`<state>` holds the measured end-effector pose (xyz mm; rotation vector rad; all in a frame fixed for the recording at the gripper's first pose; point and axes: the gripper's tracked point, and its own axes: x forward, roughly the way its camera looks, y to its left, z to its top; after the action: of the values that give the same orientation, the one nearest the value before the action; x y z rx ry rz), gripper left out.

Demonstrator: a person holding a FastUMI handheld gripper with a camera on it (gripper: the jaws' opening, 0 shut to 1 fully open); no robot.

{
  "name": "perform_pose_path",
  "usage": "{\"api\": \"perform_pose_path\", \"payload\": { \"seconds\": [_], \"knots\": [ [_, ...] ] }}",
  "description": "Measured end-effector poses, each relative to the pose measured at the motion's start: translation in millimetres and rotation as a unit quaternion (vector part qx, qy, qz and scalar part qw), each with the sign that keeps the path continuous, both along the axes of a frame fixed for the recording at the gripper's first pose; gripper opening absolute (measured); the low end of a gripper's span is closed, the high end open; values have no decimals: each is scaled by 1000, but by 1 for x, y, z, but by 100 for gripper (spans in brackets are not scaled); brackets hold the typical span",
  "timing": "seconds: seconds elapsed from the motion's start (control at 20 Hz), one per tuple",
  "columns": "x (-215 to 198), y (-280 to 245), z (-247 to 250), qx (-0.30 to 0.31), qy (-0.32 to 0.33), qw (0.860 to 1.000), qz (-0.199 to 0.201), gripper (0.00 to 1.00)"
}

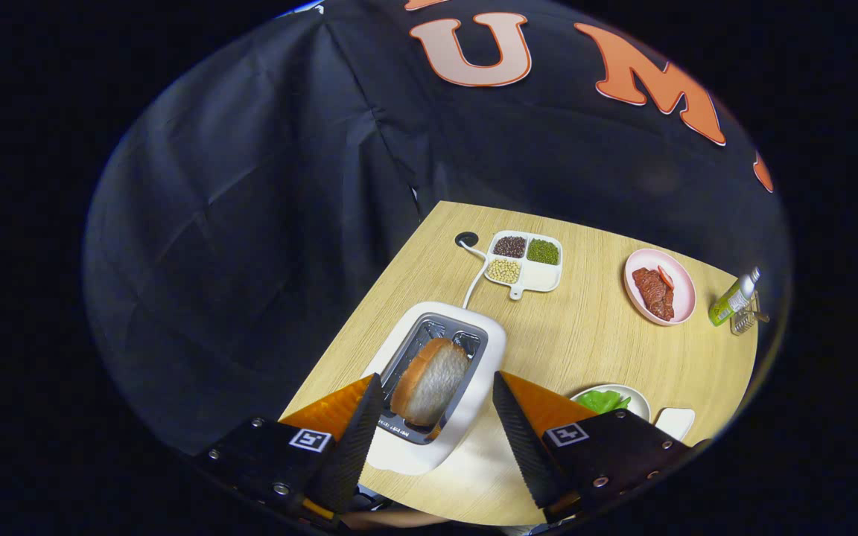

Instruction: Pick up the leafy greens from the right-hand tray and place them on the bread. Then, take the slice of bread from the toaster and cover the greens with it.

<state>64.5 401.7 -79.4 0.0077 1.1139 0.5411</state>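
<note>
Beside the white toaster [466, 350], whose slice of bread [430, 381] is pale with a brown crust, the surface [585, 335] is light wood-grain, carrying green leafy greens [602, 400], a pink plate [686, 286] of dark red meat [654, 292], and a white divided tray [544, 277].

From my remote seat, I see the tongs [435, 406] held high and tipped downward, spread wide apart with nothing gripped. Each of the two fingers [358, 432] tapers from a broad base to a narrow point, the inner faces ribbed and turned toward one another across the broad gap. Neither finger touches anything. Behind them, the two mounting blocks each carry a small square marker and several screws, and a sliver of the hand holding the rig shows just under them.
</note>
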Motion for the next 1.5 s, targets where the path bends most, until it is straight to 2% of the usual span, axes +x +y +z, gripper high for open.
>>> {"api": "perform_pose_path", "payload": {
  "seconds": [0.25,0.45,0.7,0.9,1.25,1.5],
  "knots": [
    [3,17,-27,-27,25,999,1,82],
    [8,15,-41,-42,38,998,-13,69],
    [4,9,-47,-23,64,997,-34,32],
    [7,5,-36,8,57,997,-42,16],
    [7,-16,15,85,24,994,-64,13],
    [10,-52,43,132,-8,988,-83,14]
  ]
}}
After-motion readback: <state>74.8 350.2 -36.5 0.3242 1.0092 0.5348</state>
